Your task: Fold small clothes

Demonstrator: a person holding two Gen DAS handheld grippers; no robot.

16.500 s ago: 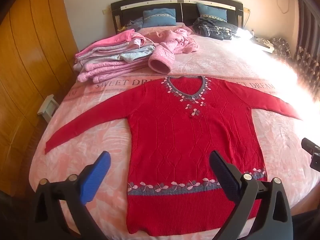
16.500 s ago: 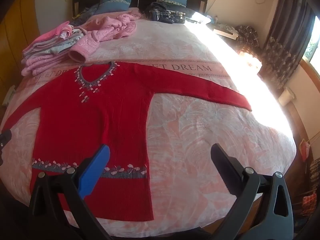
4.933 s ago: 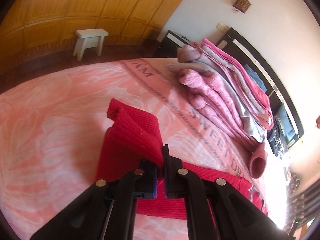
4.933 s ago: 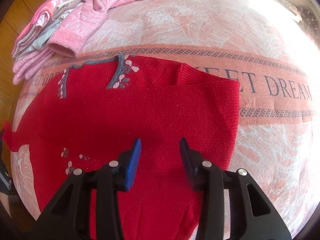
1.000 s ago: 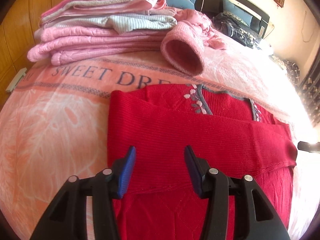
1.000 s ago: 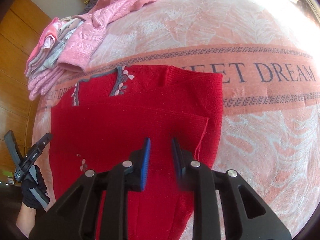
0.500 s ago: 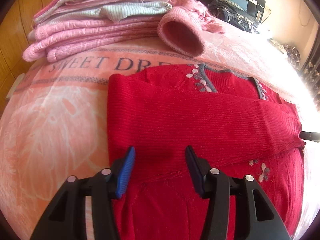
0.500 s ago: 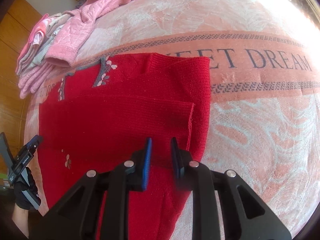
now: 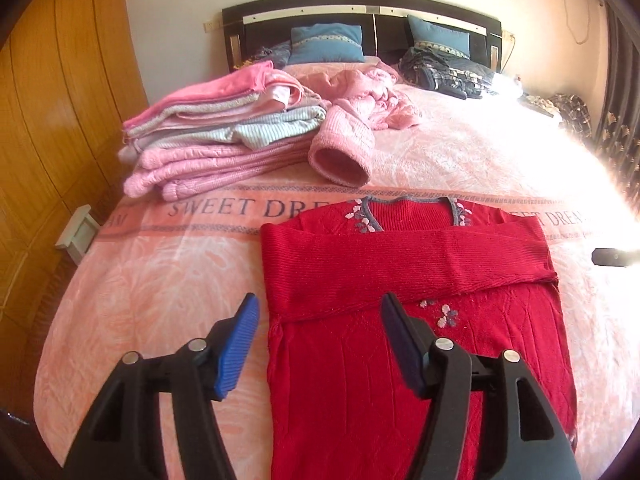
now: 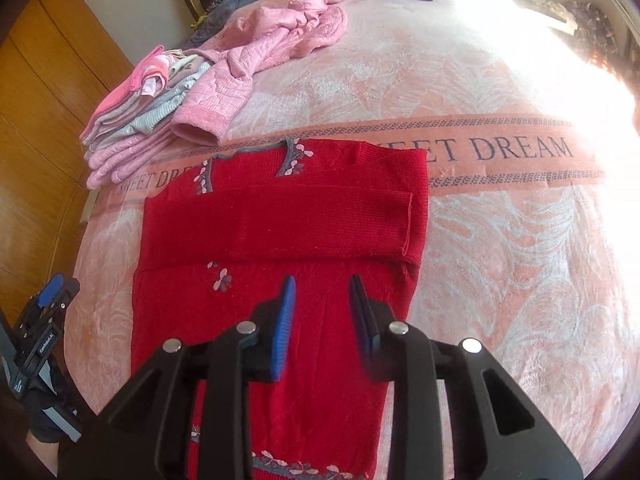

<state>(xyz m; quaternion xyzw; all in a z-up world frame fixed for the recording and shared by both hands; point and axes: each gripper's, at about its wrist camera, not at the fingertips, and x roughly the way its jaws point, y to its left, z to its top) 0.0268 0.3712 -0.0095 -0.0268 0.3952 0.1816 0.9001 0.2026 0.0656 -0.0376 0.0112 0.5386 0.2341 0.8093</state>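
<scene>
One red sweater (image 9: 408, 280), two blue pillows (image 9: 326, 44), one folded stack (image 9: 216, 136).

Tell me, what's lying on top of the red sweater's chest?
Both sleeves are folded across the red sweater, one over the other. They hide most of the neckline's lower trim; only a small flower motif peeks out below. Neither tool touches it.
</scene>
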